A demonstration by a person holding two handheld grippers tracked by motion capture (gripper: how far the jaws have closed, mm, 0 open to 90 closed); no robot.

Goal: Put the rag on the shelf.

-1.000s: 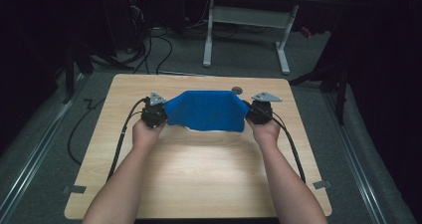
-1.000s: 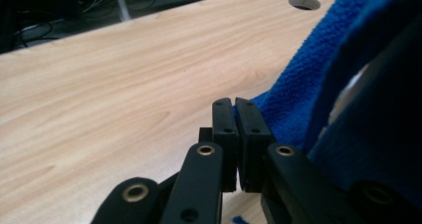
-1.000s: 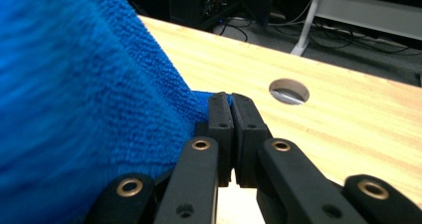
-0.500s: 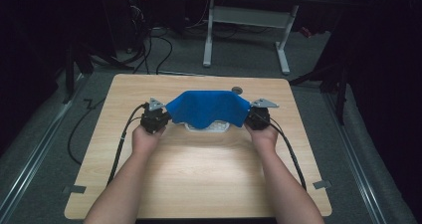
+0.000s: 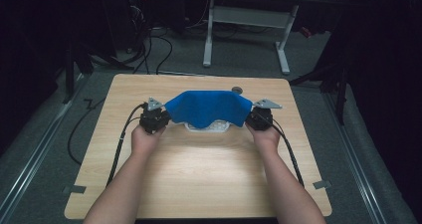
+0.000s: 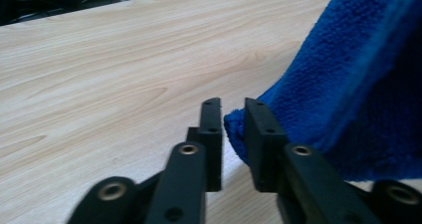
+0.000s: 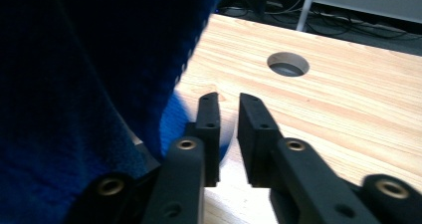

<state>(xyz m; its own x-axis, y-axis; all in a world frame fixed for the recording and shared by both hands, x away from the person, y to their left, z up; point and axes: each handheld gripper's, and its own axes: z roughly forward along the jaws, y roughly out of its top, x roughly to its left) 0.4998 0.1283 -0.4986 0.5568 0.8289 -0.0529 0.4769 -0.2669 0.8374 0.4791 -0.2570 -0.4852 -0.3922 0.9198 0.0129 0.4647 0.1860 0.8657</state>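
Dark floor and cable-strewn carpet surrounded a pale wooden table (image 5: 199,169), and near its far middle a blue cloth (image 5: 208,108) hung stretched between two grippers, lifted off the wood and sagging a little in the centre. Under its lower edge sat a white object (image 5: 207,127) on the table, mostly covered, so what it was could not be told. At the cloth's left end the left gripper (image 6: 233,134) pinched a corner, its jaws close together with the blue terry fabric caught between them. At the other end the right gripper (image 7: 228,134) had its jaws nearly together as well, the cloth draped past its left jaw; a blue edge seemed to sit in the narrow gap, so it looked clamped on the cloth. A person's left hand (image 5: 146,137) and right hand (image 5: 263,134) held the tools, forearms reaching in from the near edge. Just beyond the cloth a round hole (image 7: 287,63) was cut in the tabletop, and a white desk frame (image 5: 246,30) stood on the floor behind
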